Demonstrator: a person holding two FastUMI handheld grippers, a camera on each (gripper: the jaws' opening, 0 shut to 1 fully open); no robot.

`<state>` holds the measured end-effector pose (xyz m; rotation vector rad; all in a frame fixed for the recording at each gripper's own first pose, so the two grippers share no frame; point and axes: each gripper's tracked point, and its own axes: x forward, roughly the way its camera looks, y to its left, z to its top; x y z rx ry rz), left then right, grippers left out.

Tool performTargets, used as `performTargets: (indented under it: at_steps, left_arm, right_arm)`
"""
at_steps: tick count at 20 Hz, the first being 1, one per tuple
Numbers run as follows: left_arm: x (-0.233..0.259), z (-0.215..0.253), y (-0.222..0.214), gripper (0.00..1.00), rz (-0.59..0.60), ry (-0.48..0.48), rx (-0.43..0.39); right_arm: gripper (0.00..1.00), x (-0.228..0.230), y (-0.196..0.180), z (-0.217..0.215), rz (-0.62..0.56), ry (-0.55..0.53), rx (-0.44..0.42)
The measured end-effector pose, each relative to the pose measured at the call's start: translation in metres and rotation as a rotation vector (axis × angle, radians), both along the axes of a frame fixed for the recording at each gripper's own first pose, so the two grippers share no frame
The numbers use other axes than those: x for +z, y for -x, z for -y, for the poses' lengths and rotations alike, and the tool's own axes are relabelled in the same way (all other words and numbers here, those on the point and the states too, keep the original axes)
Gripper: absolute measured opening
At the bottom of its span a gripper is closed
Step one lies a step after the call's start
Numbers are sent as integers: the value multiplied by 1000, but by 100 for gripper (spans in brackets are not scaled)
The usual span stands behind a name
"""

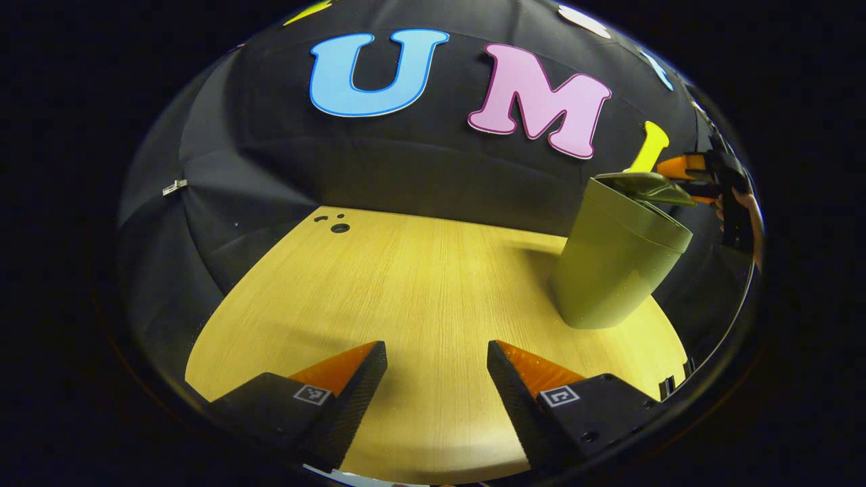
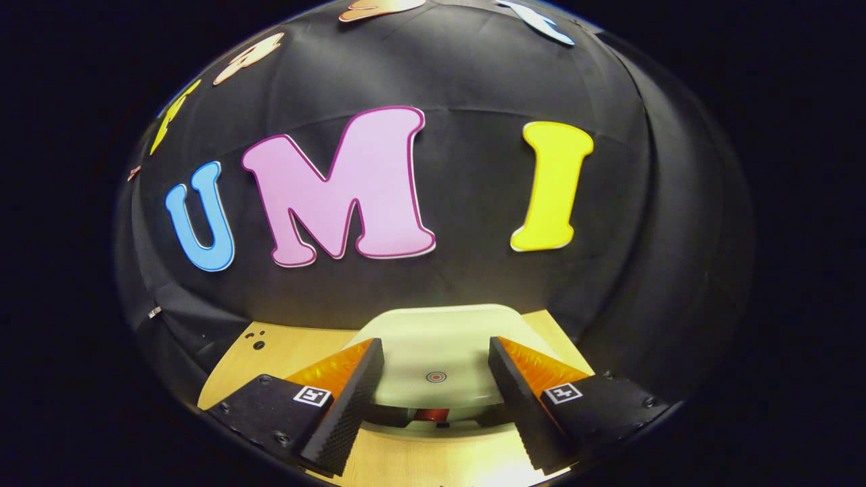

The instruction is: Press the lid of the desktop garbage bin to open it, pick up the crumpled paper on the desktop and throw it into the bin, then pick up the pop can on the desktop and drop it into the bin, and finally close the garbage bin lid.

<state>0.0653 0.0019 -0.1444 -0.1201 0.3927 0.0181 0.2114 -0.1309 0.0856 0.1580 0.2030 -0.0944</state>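
Light wood-grain tabletop (image 1: 419, 284), curved front edge, lit brightest near front. Small dark holes (image 1: 336, 225) at far left corner of tabletop: one larger, two smaller beside it; same holes (image 2: 256, 340) in right gripper view. Black cloth wall (image 1: 223, 203) behind, creased, draped to tabletop edge. Small pale clip (image 1: 174, 187) on cloth, left side.

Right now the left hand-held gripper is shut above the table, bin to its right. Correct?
No. The left gripper view shows the left hand-held gripper open, fingers well apart. It is above the table, bin to its right.
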Motion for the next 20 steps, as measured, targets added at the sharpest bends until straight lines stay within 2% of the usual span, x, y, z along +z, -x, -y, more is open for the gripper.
performTargets:
  at_steps: [3,6,8,15,16,20]
  left_arm:
    - [3,-8,-3,96,13,-10,-25]
    - [-3,-8,-3,96,4,2,-55]
    - [-3,-7,0,96,5,2,-69]
    - [-11,-14,10,96,3,-19,-96]
    - [-11,-15,11,99,2,-19,-96]
    - [-11,-18,15,96,4,-12,-93]
  right_arm:
    - [98,-24,3,0,-28,-7,-34]
    - [98,-39,7,-3,-56,33,-45]
    - [98,-39,6,-5,-43,78,-53]
    - [99,-45,7,-6,-31,70,-47]
    - [99,-46,5,-6,-46,71,-45]
    - [100,-53,4,-7,-58,90,-48]
